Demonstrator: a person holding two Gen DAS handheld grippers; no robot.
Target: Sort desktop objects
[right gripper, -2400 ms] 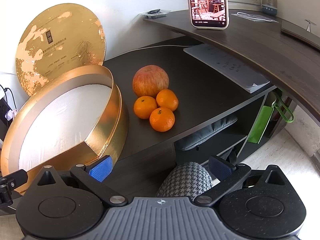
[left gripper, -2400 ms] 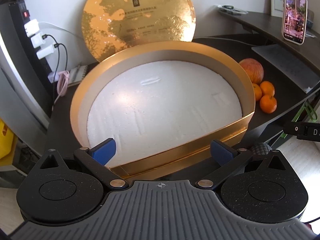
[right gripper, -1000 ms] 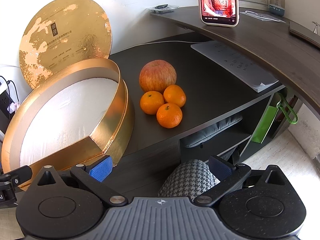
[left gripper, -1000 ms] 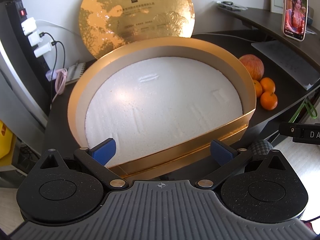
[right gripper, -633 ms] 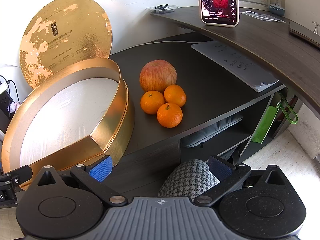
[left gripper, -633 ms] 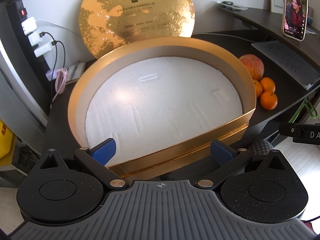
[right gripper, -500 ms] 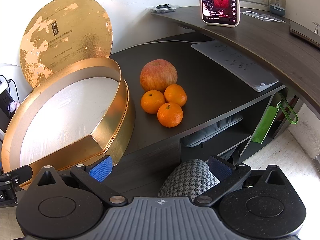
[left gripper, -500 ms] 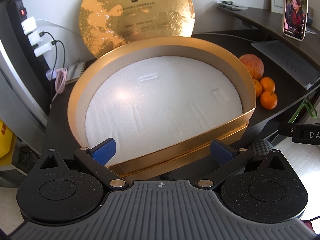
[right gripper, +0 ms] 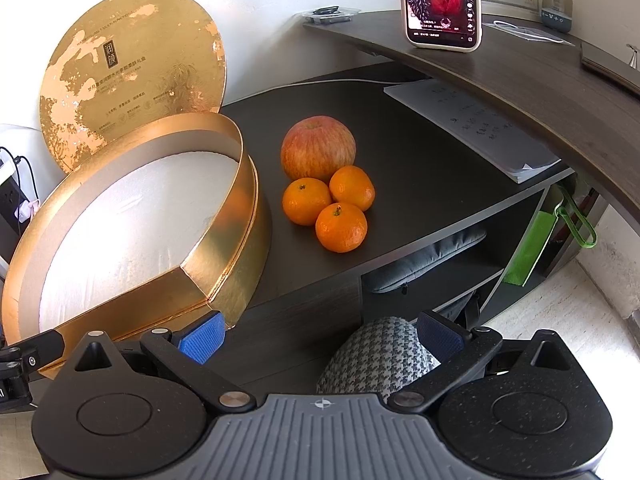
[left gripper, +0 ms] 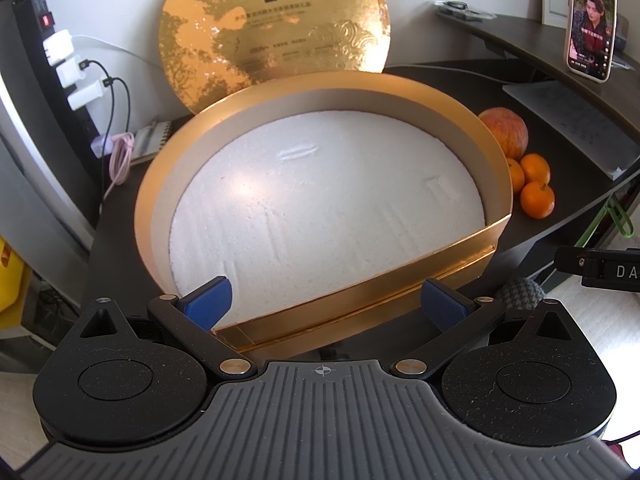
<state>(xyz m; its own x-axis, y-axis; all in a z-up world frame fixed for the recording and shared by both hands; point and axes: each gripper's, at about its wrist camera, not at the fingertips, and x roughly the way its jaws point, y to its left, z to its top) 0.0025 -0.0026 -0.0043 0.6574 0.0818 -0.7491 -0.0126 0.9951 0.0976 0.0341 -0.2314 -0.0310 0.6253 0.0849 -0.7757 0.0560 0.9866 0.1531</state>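
Two tools, both spread, holding nothing. Left view: left tool point(left gripper: 324, 304) faces gold box point(left gripper: 400, 304), tray empty to receive fruit. Right view: right tool point(right gripper: 320, 334) short of apple point(right gripper: 318, 148) and three tangerines point(right gripper: 328, 208), clustered ahead on desk point(right gripper: 420, 168) beside the box.

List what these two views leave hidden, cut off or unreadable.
- Left wrist view: one orange is partly hidden behind the gold box rim.
- Both views: small print on the gold lid is too fine to read.
- Right wrist view: the phone is cut off by the top edge.
- Right wrist view: the writing on the paper is too faint to read.
- Right wrist view: the left gripper shows only as a black edge.
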